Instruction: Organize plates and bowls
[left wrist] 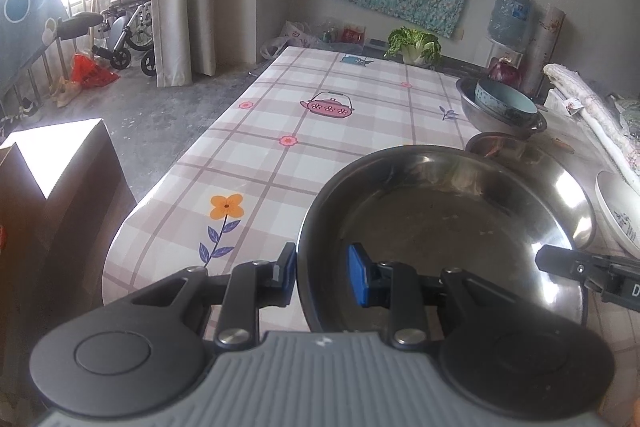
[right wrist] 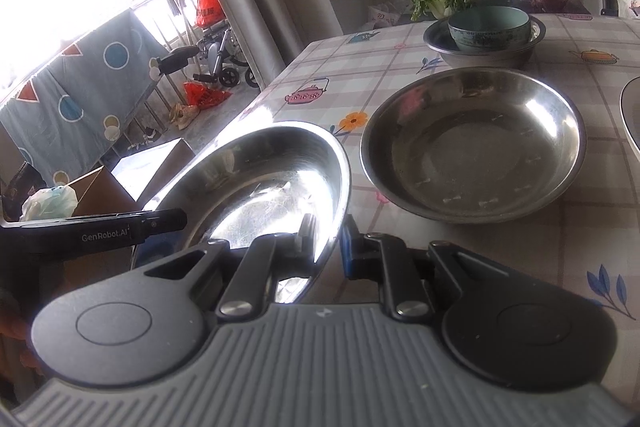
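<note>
Your left gripper (left wrist: pixel 322 277) and right gripper (right wrist: pixel 324 241) both pinch the rim of one steel plate (right wrist: pixel 264 183), held tilted above the table (left wrist: pixel 280 115) edge; a second plate (right wrist: pixel 472 143) lies just beside it.

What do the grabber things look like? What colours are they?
The left gripper and the right gripper look alike: a ribbed grey body in front, round black discs at each side, and black linked arms joined by shiny silver bolts. The jaws carry blue pads. White lettering reading GenRobot.AI runs along the side of the left one. No cables or sleeves show.
</note>
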Demonstrator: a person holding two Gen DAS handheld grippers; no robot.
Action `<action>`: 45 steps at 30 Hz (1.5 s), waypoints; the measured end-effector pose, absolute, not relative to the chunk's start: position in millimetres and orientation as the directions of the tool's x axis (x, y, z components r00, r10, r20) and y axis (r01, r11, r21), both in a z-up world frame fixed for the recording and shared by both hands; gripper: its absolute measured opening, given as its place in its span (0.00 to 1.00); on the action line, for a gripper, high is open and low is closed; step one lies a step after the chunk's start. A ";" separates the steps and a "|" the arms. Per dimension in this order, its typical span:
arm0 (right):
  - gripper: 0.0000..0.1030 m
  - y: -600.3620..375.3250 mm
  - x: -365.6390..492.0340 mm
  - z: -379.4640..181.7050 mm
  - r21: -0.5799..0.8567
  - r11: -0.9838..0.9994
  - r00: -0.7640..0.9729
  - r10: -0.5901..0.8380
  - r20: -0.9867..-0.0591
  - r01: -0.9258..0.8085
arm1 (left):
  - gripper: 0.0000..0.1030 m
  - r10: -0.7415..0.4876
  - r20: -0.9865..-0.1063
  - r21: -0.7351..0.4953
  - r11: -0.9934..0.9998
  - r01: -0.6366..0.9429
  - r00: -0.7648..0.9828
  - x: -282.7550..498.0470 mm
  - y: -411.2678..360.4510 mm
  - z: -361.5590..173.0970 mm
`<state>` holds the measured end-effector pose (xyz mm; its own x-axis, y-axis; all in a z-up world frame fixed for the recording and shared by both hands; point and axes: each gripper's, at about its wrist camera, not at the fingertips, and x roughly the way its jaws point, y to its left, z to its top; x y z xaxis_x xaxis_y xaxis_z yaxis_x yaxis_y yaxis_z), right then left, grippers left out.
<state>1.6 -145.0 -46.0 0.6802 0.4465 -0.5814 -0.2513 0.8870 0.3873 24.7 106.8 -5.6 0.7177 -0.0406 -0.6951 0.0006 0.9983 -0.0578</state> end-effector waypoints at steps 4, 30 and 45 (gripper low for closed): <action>0.13 -156.3 -0.3 -38.7 0.395 0.888 0.698 0.438 -0.566 -0.237 | 0.28 -0.058 -0.683 -0.058 0.998 0.025 0.728 30.3 95.4 2.0; 0.13 -272.1 20.1 -47.6 0.429 0.902 0.732 0.322 -0.601 -0.044 | 0.28 -0.186 -0.723 -0.071 0.978 0.195 0.665 107.2 -8.6 -8.5; 0.20 -289.5 69.3 -58.9 0.415 0.909 0.691 0.281 -0.666 0.029 | 0.28 -0.216 -0.760 -0.057 0.962 0.267 0.613 144.9 -31.2 -16.6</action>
